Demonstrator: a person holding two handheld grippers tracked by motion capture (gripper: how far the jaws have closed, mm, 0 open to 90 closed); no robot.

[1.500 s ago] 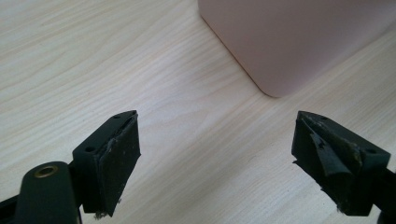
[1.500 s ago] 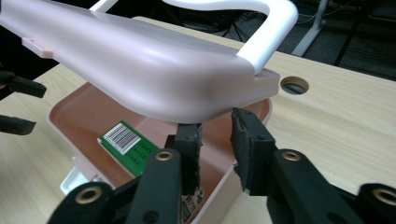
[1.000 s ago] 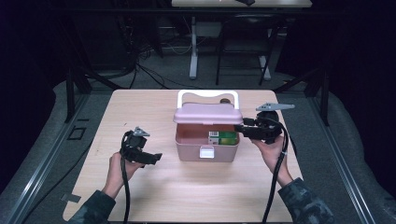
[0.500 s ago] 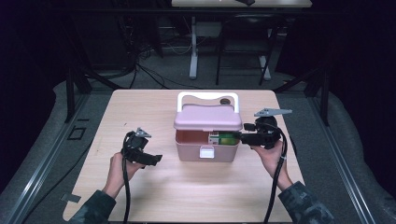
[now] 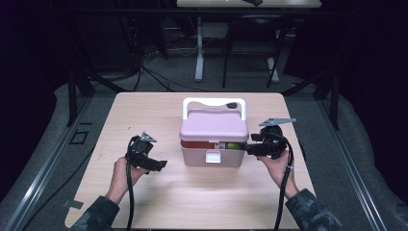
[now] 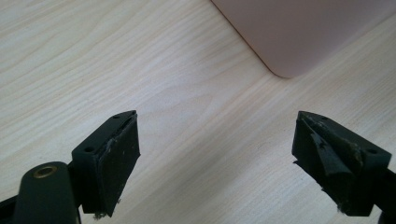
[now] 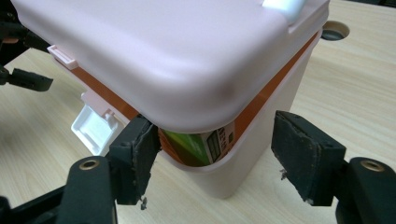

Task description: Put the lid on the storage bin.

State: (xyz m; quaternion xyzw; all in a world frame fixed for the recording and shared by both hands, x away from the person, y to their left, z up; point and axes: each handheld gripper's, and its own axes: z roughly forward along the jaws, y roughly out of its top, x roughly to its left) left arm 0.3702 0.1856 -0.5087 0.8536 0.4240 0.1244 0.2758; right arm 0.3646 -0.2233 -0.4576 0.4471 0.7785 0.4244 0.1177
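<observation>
Right hand-held gripper [image 7: 212,154], jaws just opening, straddles box [image 7: 261,140] corner, revealing perhaps a carton [image 7: 198,142].

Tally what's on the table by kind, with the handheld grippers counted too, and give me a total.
Pink lidded box: 1
Green carton inside it: 1
Handheld grippers, left and right: 2
Total: 4

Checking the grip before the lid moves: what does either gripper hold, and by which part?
Nothing is held. The right gripper, jaws just opening, straddles a corner of the pink plastic box under its raised lid; the left gripper is open over the wooden table.
</observation>
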